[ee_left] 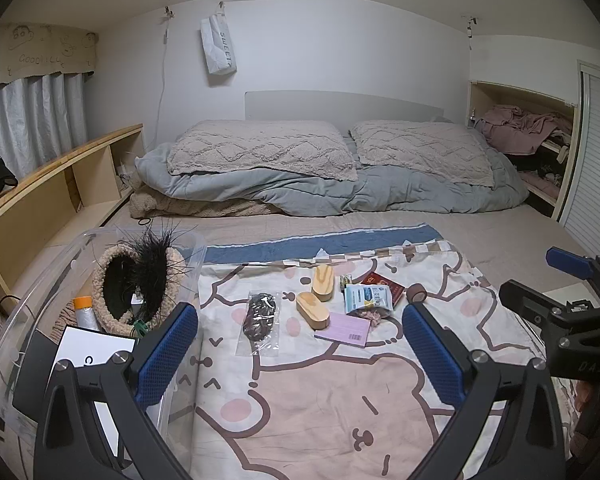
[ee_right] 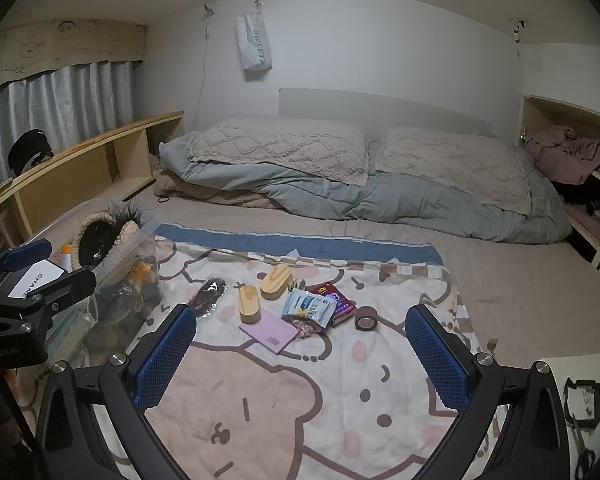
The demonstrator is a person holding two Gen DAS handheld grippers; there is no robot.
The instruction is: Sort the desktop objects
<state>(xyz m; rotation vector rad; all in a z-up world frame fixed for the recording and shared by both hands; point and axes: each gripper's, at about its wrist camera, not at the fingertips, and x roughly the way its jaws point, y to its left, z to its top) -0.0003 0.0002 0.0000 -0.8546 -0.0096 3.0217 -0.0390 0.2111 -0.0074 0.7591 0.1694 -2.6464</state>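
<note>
Small objects lie on a cartoon-print cloth (ee_left: 300, 392) spread over the bed: two wooden oval blocks (ee_left: 313, 310) (ee_right: 248, 304), a dark item in a clear bag (ee_left: 260, 318) (ee_right: 209, 291), a pink notepad (ee_left: 344, 330) (ee_right: 269, 333), a blue-white packet (ee_left: 367, 297) (ee_right: 310, 306), a red booklet (ee_left: 384, 284) (ee_right: 338, 302) and a brown tape roll (ee_left: 417, 294) (ee_right: 366, 318). My left gripper (ee_left: 300, 350) stands open above the cloth, nothing between its fingers. My right gripper (ee_right: 300, 354) is open too, short of the objects.
A clear plastic bin (ee_left: 80, 248) (ee_right: 140, 240) at the left holds a fuzzy hat, a white box and a bottle. Pillows and a grey duvet (ee_left: 340, 184) lie at the bed's head. A wooden shelf (ee_left: 52, 184) runs along the left, a cupboard with clothes (ee_left: 528, 140) at right.
</note>
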